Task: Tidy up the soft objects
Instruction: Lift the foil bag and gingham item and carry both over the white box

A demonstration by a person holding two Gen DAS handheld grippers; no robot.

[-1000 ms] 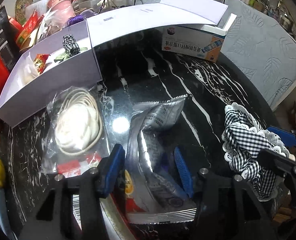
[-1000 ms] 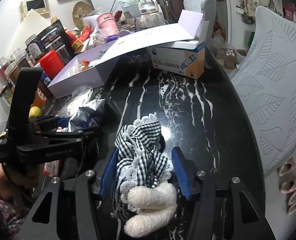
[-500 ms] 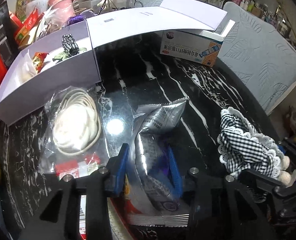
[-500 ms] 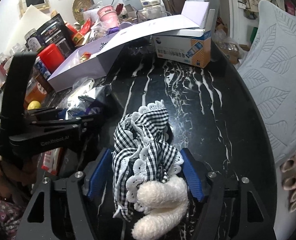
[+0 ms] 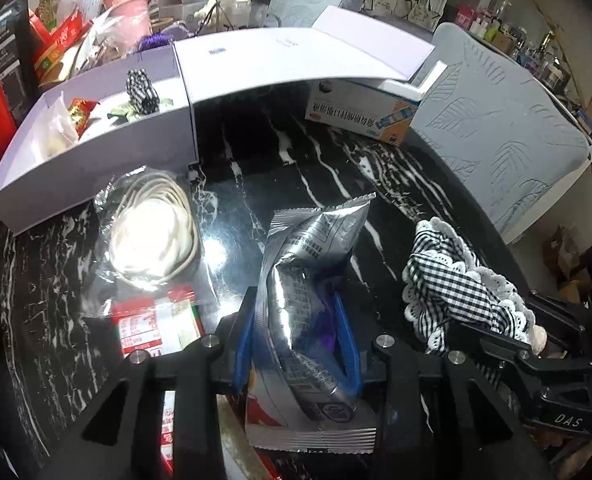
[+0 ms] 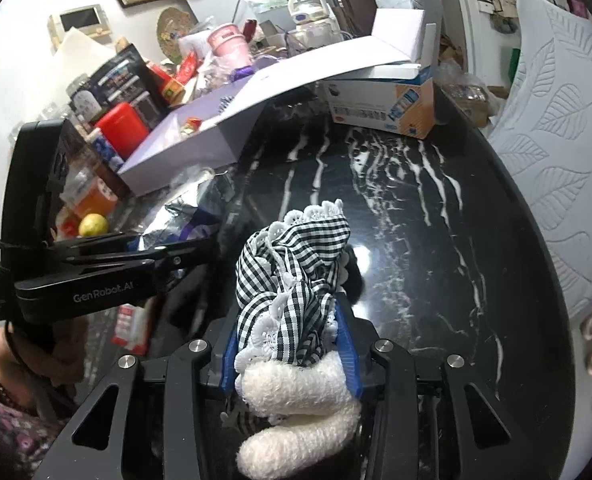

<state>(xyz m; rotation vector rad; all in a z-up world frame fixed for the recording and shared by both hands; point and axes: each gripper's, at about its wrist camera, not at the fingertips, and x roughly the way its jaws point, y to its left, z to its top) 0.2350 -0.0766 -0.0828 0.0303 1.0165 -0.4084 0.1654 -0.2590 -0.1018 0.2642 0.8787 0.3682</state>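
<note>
Black marble table (image 5: 396,184): crinkled silver foil packet (image 5: 308,280).

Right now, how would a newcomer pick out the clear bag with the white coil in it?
Start at the open white box on the left of the black marble table. Just in front of its near wall lies the clear plastic bag, flat on the marble. Unlike the silver foil packet beside it, it is see-through, shows a coiled white cord, and no tongs touch it.

Black marble bench (image 5: 396,184); printed carton (image 5: 360,114) at far edge; lemon (image 6: 93,225), red canister (image 6: 122,130) left.
</note>
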